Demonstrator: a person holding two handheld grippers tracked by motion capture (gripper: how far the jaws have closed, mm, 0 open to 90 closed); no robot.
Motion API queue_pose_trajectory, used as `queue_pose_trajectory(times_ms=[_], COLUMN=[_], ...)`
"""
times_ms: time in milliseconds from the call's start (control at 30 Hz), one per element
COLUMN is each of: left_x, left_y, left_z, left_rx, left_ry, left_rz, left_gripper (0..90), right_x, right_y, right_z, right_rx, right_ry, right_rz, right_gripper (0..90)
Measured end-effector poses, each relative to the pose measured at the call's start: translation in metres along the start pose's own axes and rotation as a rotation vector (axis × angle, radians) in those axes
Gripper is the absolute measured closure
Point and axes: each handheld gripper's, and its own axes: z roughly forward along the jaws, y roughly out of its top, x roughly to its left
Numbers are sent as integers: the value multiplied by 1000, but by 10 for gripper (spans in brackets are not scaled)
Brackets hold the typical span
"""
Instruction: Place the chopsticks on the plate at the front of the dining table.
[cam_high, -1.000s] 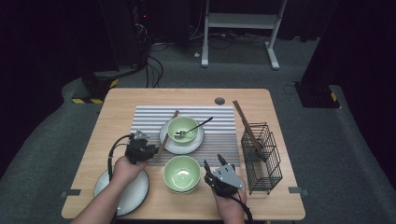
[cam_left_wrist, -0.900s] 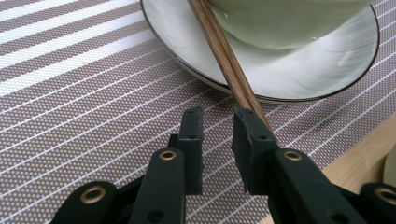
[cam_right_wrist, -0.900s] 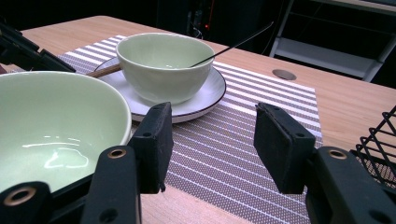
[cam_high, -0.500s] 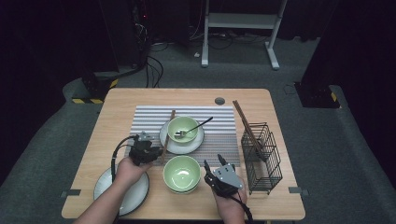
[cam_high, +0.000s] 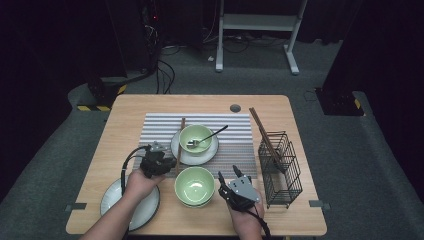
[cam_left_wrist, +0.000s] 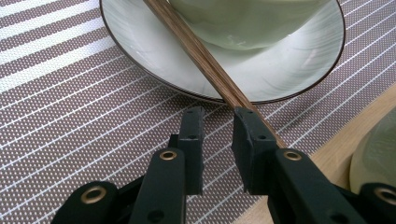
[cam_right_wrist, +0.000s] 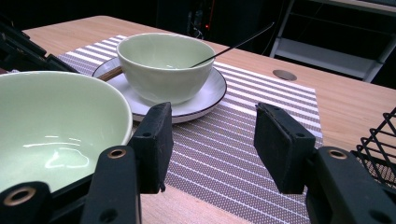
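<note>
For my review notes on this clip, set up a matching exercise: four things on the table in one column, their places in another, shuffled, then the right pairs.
Things:
1. spoon
2. loose chopstick
3. wire basket
4. empty plate

Places:
A. near left corner, under the person's forearm
B. in the far green bowl
C. right edge of the table
D. lying across the far plate's rim, by the left gripper

Pairs: 1-B, 2-D, 3-C, 4-A

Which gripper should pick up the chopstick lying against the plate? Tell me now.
Left. The left gripper already sits at the chopstick end, jaws narrowly apart. The right gripper hangs open beside the near bowl, away from it.
</note>
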Motion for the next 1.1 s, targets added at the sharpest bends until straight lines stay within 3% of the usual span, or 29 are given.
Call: queue_pose_trajectory(times_ms=[367, 633, 1100], left_x=[-1, 1, 12], left_y=[0, -1, -8], left_z=[0, -1, -22], left_rx=[-4, -8, -86], left_ry=[-24, -17, -5], left_rz=[-21, -29, -27], left_gripper=[728, 708, 657], right_x=[1, 1, -1], right_y=[1, 1, 0], right_z=[2, 2, 2], right_rx=[-3, -2, 4], right_ry=[8, 8, 3], right_rz=[-6, -6, -4], right_gripper=[470, 469, 468])
